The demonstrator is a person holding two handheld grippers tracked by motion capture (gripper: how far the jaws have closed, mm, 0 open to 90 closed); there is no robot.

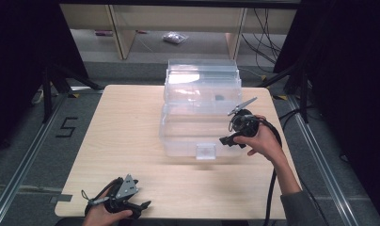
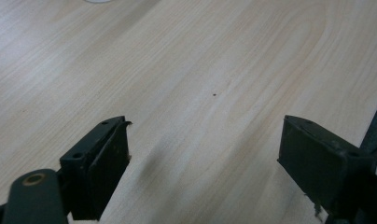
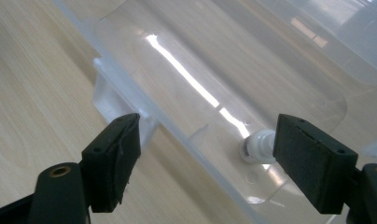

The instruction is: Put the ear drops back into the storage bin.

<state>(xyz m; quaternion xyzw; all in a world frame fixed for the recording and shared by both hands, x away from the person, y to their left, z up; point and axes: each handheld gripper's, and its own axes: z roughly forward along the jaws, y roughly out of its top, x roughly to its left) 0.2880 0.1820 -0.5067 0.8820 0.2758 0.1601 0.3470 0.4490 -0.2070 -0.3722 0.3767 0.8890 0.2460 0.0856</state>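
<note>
A clear, rectangular plastic storage box (image 1: 200,110) with its lid raised at the back is sitting on the far middle of the pale wooden worktop (image 1: 127,127), its small front latch (image 1: 206,151) facing the person.

The right hand-held gripper (image 1: 228,139) is hovering at the box's front right corner, gripped by the person's right hand (image 1: 265,139), with a black cable (image 1: 271,188) trailing down past the forearm. In the right gripper view its two black jaws are standing wide apart with nothing between them, pointing at the transparent front wall (image 3: 214,93) of the box; a small white cylindrical object (image 3: 256,147) is showing through the plastic just beside the right-hand jaw, and what it is cannot be told.

The left hand-held gripper (image 1: 143,205) is lying low at the near left edge of the worktop, held in the person's left hand (image 1: 103,214), well apart from the box. In the left gripper view its jaws are likewise spread wide, with bare wood grain showing between them.
</note>
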